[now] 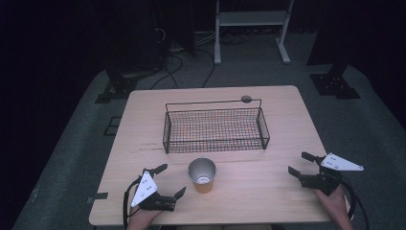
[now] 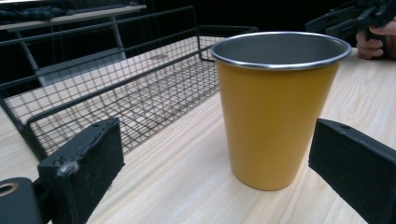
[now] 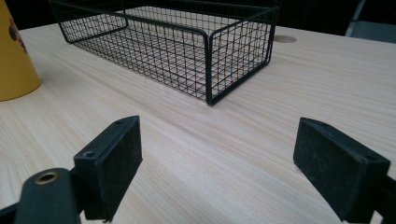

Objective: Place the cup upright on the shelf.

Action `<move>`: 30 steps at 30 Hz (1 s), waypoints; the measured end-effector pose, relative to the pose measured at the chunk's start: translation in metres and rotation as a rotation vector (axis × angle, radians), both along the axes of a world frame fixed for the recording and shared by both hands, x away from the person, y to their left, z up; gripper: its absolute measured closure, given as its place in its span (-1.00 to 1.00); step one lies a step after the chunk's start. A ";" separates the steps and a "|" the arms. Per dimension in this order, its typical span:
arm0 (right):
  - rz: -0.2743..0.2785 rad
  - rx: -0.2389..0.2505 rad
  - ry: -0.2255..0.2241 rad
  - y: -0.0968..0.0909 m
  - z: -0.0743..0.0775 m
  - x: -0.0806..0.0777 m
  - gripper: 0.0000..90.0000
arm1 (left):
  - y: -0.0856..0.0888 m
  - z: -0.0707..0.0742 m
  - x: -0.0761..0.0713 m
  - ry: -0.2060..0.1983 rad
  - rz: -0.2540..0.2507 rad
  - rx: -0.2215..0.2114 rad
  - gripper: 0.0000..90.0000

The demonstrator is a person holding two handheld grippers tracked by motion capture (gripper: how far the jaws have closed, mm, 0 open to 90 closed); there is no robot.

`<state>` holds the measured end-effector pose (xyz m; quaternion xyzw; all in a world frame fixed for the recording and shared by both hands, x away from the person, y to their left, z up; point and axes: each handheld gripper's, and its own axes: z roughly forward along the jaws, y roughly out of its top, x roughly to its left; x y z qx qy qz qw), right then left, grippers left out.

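A yellow cup (image 1: pixel 202 176) with a steel rim and grey inside stands upright on the wooden table (image 1: pixel 268 191), in front of a black wire basket (image 1: pixel 215 128). My left gripper (image 1: pixel 171 180) sits just left of the cup, open, jaws empty. In the left gripper view the cup (image 2: pixel 275 107) stands a short way ahead between the two pads (image 2: pixel 84 163), untouched. My right gripper (image 1: pixel 299 162) rests near the table's right edge, open and empty, pointing toward the basket (image 3: pixel 177 44). The cup's side (image 3: pixel 14 60) shows at the far left of the right gripper view.
The basket is empty and has a raised wire handle along its far side. A round cable hole (image 1: pixel 246 99) lies in the table behind it. Beyond the table stand a white metal frame (image 1: pixel 251 28) and cables on the grey floor.
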<state>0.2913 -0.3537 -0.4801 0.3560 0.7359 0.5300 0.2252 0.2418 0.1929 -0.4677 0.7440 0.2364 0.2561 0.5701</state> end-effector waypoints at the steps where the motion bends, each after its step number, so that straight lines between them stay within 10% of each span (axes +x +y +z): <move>1: 0.000 0.000 0.002 0.000 0.000 0.000 -0.68 | -0.001 0.000 0.000 0.001 -0.007 -0.002 -0.94; 30: 0.000 0.004 0.003 0.000 0.000 0.000 -0.68 | -0.050 -0.002 0.013 0.044 -0.113 0.036 -0.94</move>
